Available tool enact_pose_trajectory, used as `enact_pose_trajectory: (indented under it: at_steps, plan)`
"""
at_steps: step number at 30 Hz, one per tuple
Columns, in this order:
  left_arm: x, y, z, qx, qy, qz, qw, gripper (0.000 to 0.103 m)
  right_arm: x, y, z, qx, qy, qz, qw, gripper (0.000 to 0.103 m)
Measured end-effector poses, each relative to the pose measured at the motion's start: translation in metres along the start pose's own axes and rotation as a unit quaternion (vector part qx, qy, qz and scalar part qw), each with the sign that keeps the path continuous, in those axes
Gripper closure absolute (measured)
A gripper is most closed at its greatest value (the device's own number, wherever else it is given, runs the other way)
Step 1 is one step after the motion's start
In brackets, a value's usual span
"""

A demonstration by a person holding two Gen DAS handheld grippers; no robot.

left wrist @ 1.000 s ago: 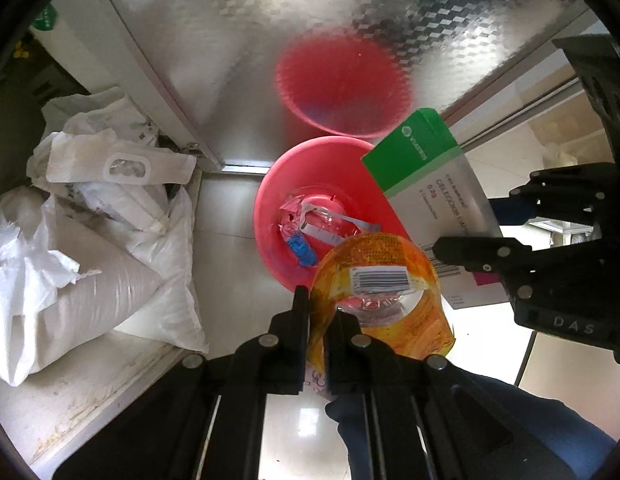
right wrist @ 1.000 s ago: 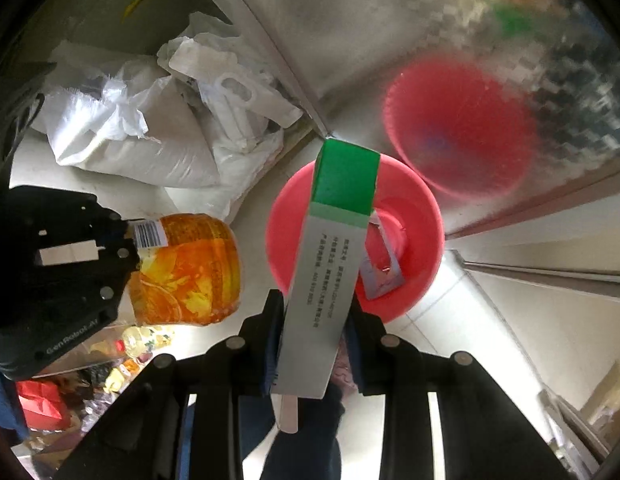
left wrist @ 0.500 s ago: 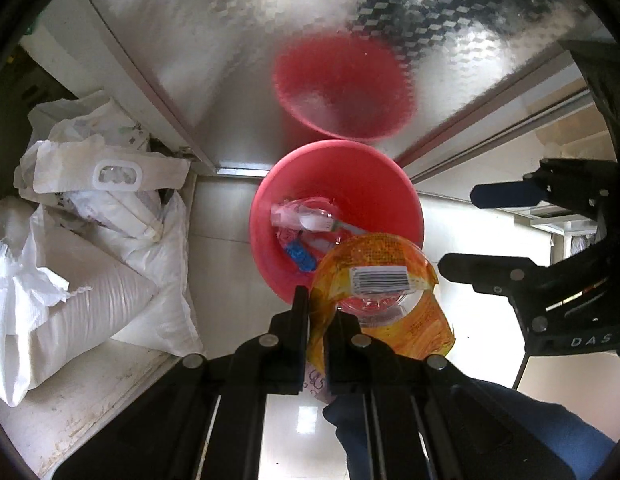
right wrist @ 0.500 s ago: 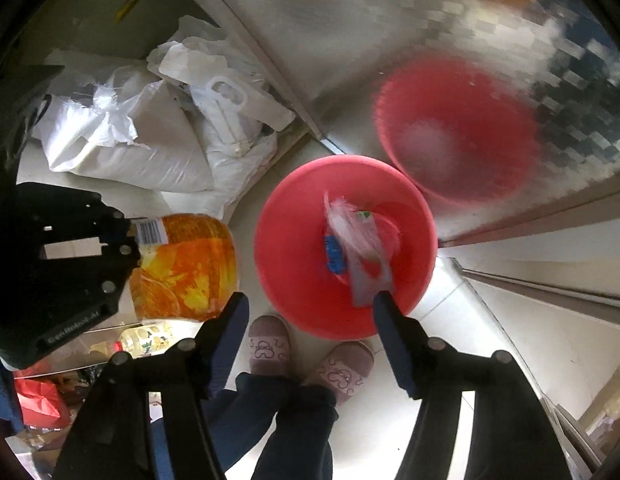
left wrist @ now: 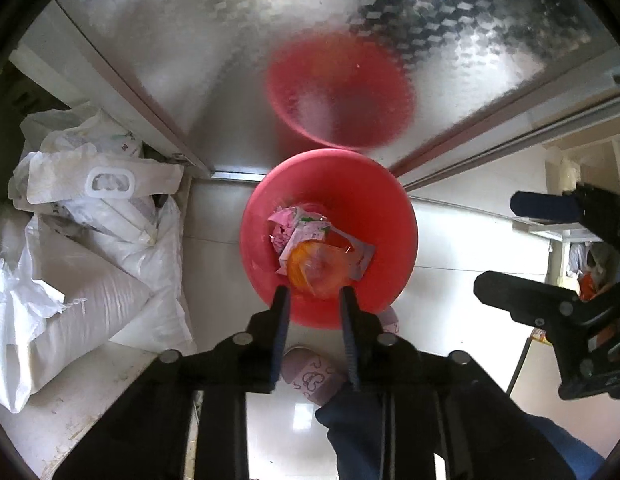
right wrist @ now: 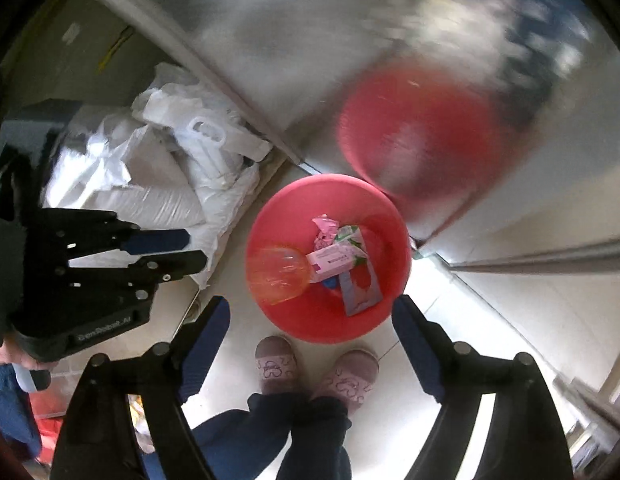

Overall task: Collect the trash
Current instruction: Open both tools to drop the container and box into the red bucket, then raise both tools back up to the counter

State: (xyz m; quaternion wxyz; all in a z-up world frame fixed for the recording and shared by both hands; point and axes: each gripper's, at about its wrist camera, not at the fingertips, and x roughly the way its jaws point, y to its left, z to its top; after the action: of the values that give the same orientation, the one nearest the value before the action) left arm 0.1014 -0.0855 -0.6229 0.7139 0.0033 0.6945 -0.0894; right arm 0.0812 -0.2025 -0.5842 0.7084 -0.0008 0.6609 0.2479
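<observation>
A red trash bin (left wrist: 253, 236) stands on the floor below both grippers; it also shows in the right wrist view (right wrist: 281, 216). Inside lie an orange plastic wrapper (left wrist: 318, 268), blurred in the right wrist view (right wrist: 277, 276), a pink box (right wrist: 330, 262), pink paper (left wrist: 283, 224) and a grey strip (right wrist: 360, 290). My left gripper (left wrist: 313, 296) is open and empty above the bin. My right gripper (right wrist: 310, 312) is open wide and empty; it shows at the right of the left wrist view (left wrist: 522, 244).
White sacks and bags (left wrist: 81, 240) are piled left of the bin. A shiny metal door (left wrist: 310, 40) behind reflects the bin. The person's slippers (right wrist: 275, 364) stand on the pale tile floor just in front of the bin.
My left gripper opened and the orange wrapper dropped into the bin. Before that, my right gripper let go of the green-and-white box and opened wide.
</observation>
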Motion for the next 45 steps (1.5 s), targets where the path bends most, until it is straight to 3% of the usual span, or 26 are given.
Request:
enact_pose_trajectory:
  at_steps: [4, 7, 14, 18, 24, 27, 29, 32, 34, 37, 39, 45]
  plan:
    - [-0.001, 0.001, -0.001, -0.006, 0.010, 0.000, 0.9999, 0.075, -0.003, 0.001, -0.004, 0.009, -0.002, -0.017, 1.000, 0.021]
    - [-0.006, 0.000, -0.005, -0.012, 0.025, -0.006, 0.9996, 0.075, -0.007, 0.001, -0.006, 0.028, 0.009, 0.003, 1.000, 0.021]
    - [-0.048, -0.006, -0.016, -0.010, 0.020, -0.015, 0.9996, 0.072, -0.039, 0.020, -0.006, 0.030, -0.002, -0.012, 0.999, 0.021]
    - [-0.093, -0.004, -0.024, -0.028, 0.006, -0.032, 0.9991, 0.051, -0.074, 0.039, -0.006, 0.029, -0.007, -0.016, 0.999, 0.021]
    - [-0.178, -0.013, -0.037, -0.024, -0.007, -0.030, 0.9992, 0.049, -0.151, 0.071, 0.000, 0.042, -0.026, -0.021, 0.999, 0.021]
    - [-0.227, -0.018, -0.041, -0.021, -0.025, -0.028, 0.9991, 0.036, -0.200, 0.085, 0.002, 0.055, -0.042, -0.033, 0.997, 0.021]
    - [-0.262, -0.021, -0.042, -0.020, -0.039, -0.027, 0.9986, 0.035, -0.233, 0.093, 0.003, 0.057, -0.050, -0.043, 0.996, 0.021]
    - [-0.314, -0.028, -0.044, -0.002, -0.057, -0.008, 0.9983, 0.019, -0.282, 0.108, 0.005, 0.049, -0.072, -0.056, 0.995, 0.017]
    - [-0.349, -0.032, -0.045, 0.012, -0.075, 0.009, 0.9971, 0.019, -0.311, 0.115, 0.005, 0.050, -0.085, -0.057, 0.993, 0.015]
    - [-0.391, -0.035, -0.045, 0.009, -0.098, 0.003, 0.9951, 0.019, -0.355, 0.126, 0.010, 0.048, -0.110, -0.061, 0.991, 0.008]
    - [-0.415, -0.040, -0.045, 0.017, -0.110, 0.001, 0.9938, 0.011, -0.383, 0.135, 0.012, 0.040, -0.133, -0.071, 0.988, 0.005]
    - [-0.476, -0.052, -0.045, 0.038, -0.154, -0.004, 0.9873, 0.010, -0.432, 0.151, 0.018, 0.036, -0.163, -0.073, 0.983, 0.002]
